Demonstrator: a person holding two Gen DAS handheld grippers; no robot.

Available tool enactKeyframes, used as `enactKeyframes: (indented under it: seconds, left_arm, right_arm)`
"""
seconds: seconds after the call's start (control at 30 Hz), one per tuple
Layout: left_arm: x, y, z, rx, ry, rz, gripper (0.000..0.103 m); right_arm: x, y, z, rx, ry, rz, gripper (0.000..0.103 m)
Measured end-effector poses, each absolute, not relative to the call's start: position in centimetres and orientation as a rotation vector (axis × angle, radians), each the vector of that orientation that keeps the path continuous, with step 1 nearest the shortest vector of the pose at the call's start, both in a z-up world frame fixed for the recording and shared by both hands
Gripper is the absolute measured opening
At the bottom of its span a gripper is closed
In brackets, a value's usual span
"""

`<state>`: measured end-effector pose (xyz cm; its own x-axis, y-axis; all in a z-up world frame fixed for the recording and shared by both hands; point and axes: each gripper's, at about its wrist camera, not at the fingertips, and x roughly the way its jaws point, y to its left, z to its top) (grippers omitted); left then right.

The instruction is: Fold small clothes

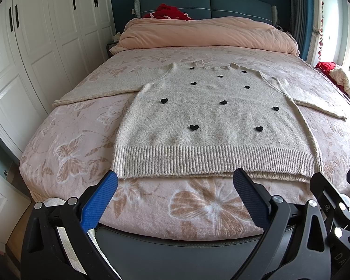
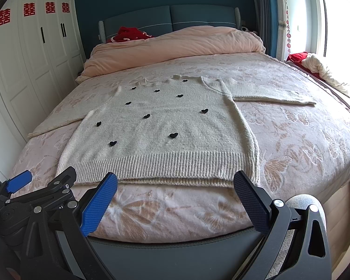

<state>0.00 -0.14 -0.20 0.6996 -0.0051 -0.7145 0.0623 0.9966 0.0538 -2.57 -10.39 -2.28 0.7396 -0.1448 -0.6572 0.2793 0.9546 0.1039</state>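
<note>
A cream knitted sweater (image 1: 210, 116) (image 2: 161, 130) with small black hearts lies flat on the bed, face up, both sleeves spread out to the sides and its ribbed hem nearest me. My left gripper (image 1: 176, 179) hovers open just short of the hem, nothing between its blue fingers. My right gripper (image 2: 175, 182) is likewise open at the hem's right half, holding nothing. In the right wrist view the left gripper (image 2: 37, 186) shows at the lower left; in the left wrist view the right gripper (image 1: 338, 193) shows at the lower right.
The bed (image 1: 198, 205) carries a pink butterfly-patterned blanket, with a rolled pink duvet (image 1: 207, 32) and red cloth (image 1: 170, 11) at the headboard. White wardrobe doors (image 1: 35, 46) stand on the left. A window ledge with red and cream cloth (image 2: 319, 67) lies right. The dark footboard (image 2: 170, 256) runs below.
</note>
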Motion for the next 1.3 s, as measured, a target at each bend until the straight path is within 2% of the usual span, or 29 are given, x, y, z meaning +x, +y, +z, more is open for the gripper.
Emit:
enactKeyframes:
  seconds: [0.6, 0.9, 1.03, 1.3]
  left_arm:
    - [0.1, 0.2, -0.3, 0.077, 0.795, -0.036, 0.096]
    - [0.4, 1.2, -1.1, 0.054, 0.809, -0.055, 0.098]
    - [1.9, 2.4, -1.7, -0.01, 0.856, -0.059, 0.098]
    - [5.9, 4.0, -2.6, -0.06, 0.877, -0.015, 0.098]
  right_arm:
    - [-2.6, -10.5, -2.3, 0.204, 0.703, -0.233, 0.098]
    - [-2.3, -11.2, -4.1, 0.22, 0.727, -0.209, 0.098]
    - [-0.8, -16.3, -4.4, 0.293, 0.731, -0.268, 0.098]
    - [5.2, -35.9, -4.5, 0.486, 0.712, -0.472, 0.098]
